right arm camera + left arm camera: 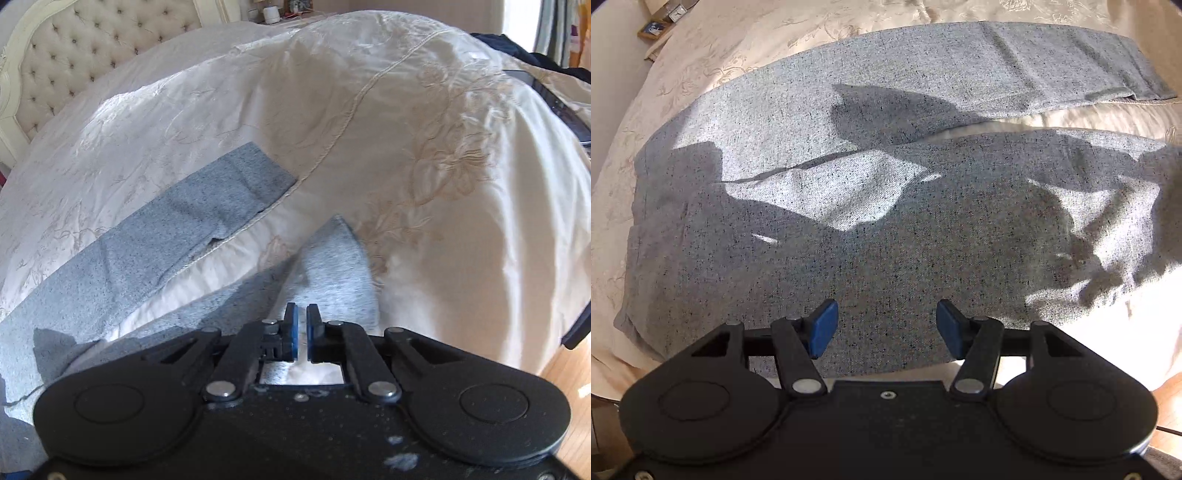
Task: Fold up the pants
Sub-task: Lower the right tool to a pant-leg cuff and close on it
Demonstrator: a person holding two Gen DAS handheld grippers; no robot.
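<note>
Grey speckled pants (871, 206) lie spread on a cream bedspread (713, 48), waist at the left, two legs running right. My left gripper (886, 328) is open, its blue pads wide apart, hovering over the near edge of the pants' seat. In the right wrist view the far leg (177, 229) lies flat and the near leg's end (332, 266) is lifted into a peak. My right gripper (302, 328) has its blue pads nearly together at the near leg's hem; whether cloth is pinched between them is hard to tell.
A tufted cream headboard (74, 55) stands at the far left. A nightstand with small items (661, 26) is beyond the bed. Dark clothing (535, 59) and a dark flat object (565, 107) lie at the bed's right side. Wood floor (569, 373) shows at lower right.
</note>
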